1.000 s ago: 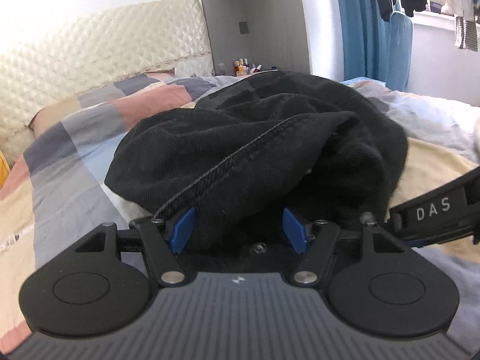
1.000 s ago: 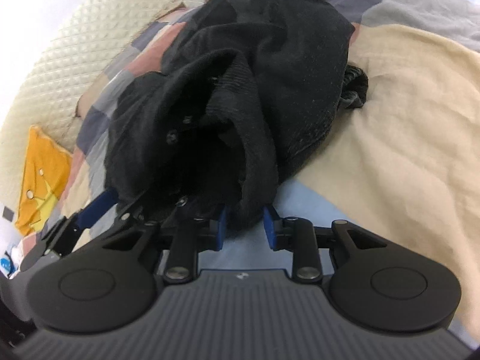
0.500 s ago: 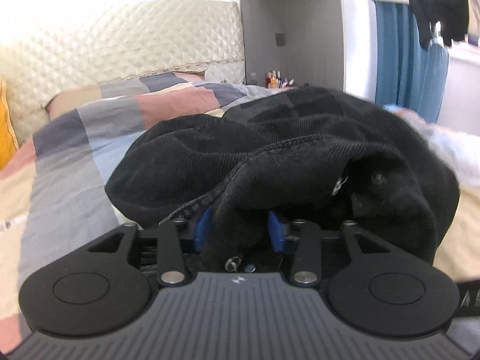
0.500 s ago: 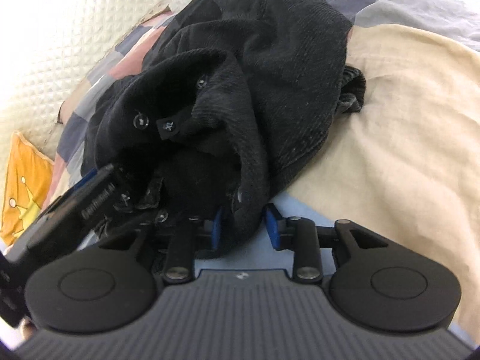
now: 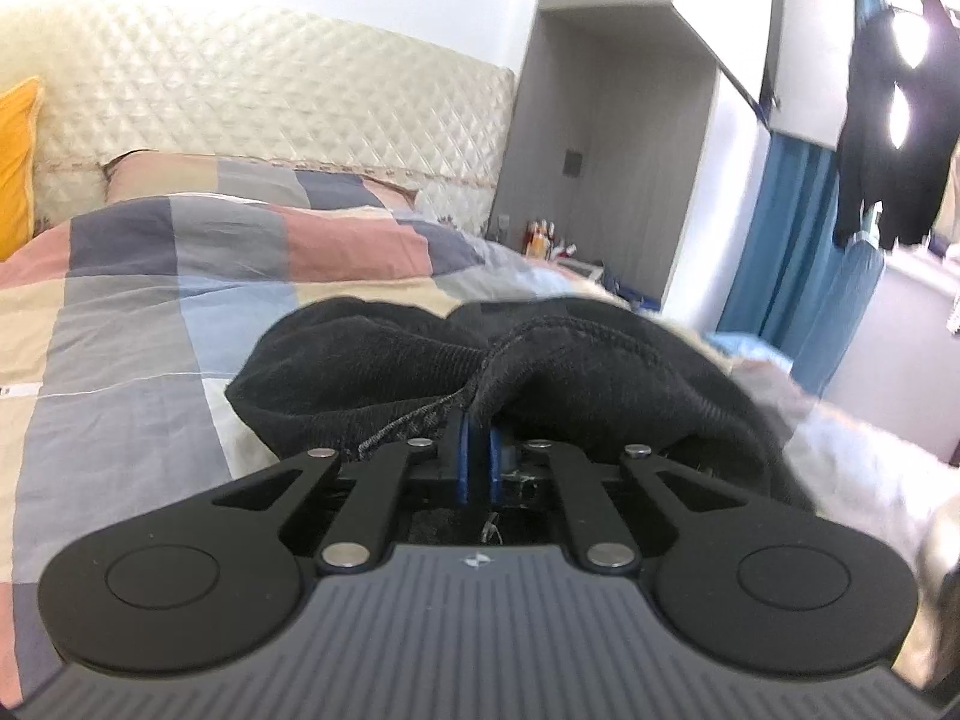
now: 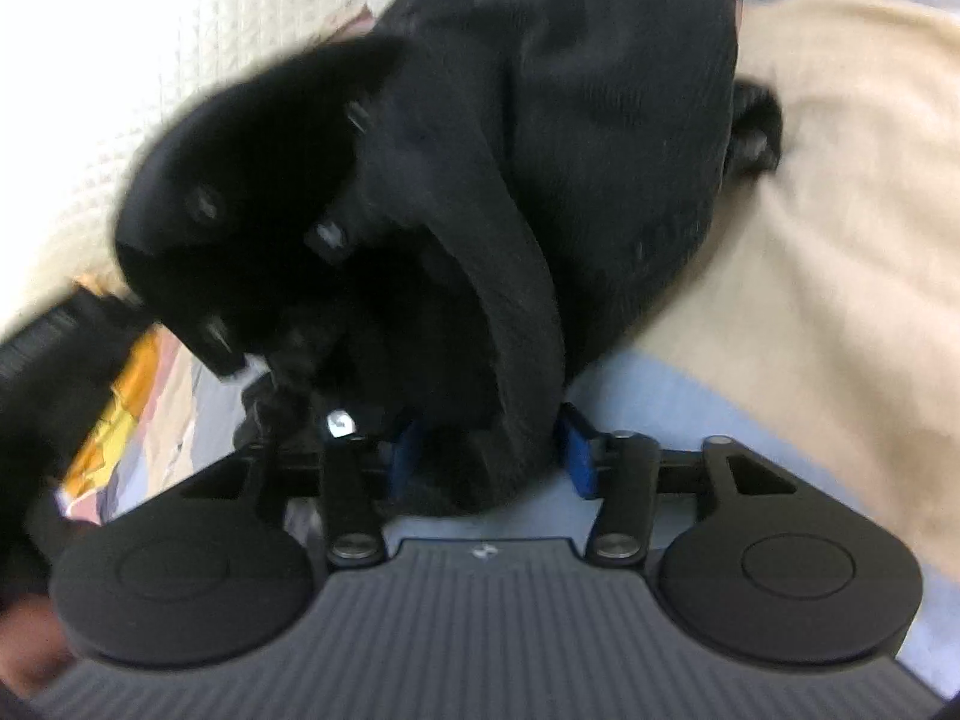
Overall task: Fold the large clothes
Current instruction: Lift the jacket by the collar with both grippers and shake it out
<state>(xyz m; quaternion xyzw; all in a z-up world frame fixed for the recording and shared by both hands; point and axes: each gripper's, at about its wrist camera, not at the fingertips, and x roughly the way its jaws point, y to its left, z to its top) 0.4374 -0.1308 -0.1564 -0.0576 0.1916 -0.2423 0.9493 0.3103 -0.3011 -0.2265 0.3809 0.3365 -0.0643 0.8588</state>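
Pointing slightly downward across the bed, the left gripper [image 5: 477,450] has just been closing, and its blue pads [image 5: 461,462] now pinch a stitched hem of the black ribbed-knit garment [image 5: 420,360], nearly meeting with only that thin fold between them. The cloth rises straight ahead of this gripper in a soft, rumpled mound with a corded seam running along its near edge. Beyond and to the left of it spreads the patchwork duvet [image 5: 150,300] in grey, pink, blue and cream squares, backed by a cream quilted headboard [image 5: 270,90].

The right gripper [image 6: 489,450] tilts more steeply down. Its jaws have just been opening and stand partly apart, with a thick rolled fold of the same black garment [image 6: 570,150] lying between the blue pads [image 6: 579,450]; whether they press on it is unclear. Small metal snaps [image 6: 329,237] glint in the dark folds ahead and to its left. To its right lies smooth cream bedding [image 6: 840,210].
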